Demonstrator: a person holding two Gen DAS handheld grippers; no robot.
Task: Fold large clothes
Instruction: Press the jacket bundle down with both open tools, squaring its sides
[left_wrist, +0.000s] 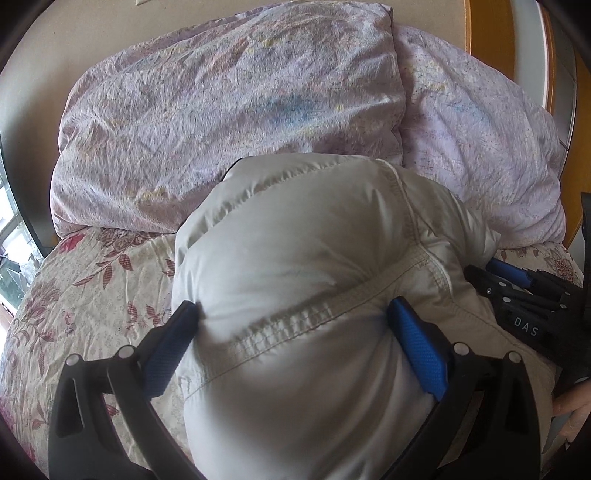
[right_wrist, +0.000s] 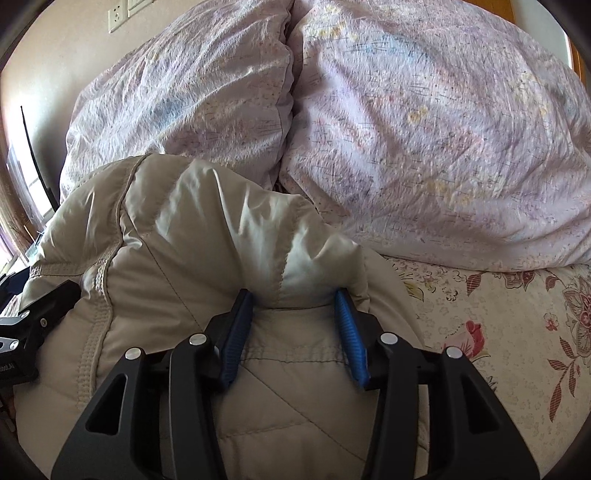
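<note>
A: Where is the jacket (left_wrist: 295, 266) right now?

B: The pale puffy jacket sits bundled on the floral bedspread (left_wrist: 92, 295), at the near side of the bed, with its far end touching the 2 lilac pillows (left_wrist: 221, 92) stacked against the wall.

A: And the 2 grippers?

B: The left gripper (left_wrist: 295, 321) has its blue pads wide apart but pressed into both sides of a thick padded roll, so it is squeezing the jacket across a stitched seam. The right gripper (right_wrist: 293, 299) has its fingers closer together, pinching a raised fold of the jacket between the blue pads.

A: Why hold it that way?

B: My guess is that the filling springs back, so each gripper clamps a bulk of fabric to keep the folded layers from popping open. The right one lifts a ridge, probably to carry that part over.

A: How much room is there to move?

B: Little on the far side, since the pillows block it. To the right, in the right wrist view, the bedspread (right_wrist: 498, 332) lies bare, so that is the open direction. On the left, bare bedspread shows too, running toward the window edge. The grippers work close beside each other, so a collision is the thing to watch.
</note>
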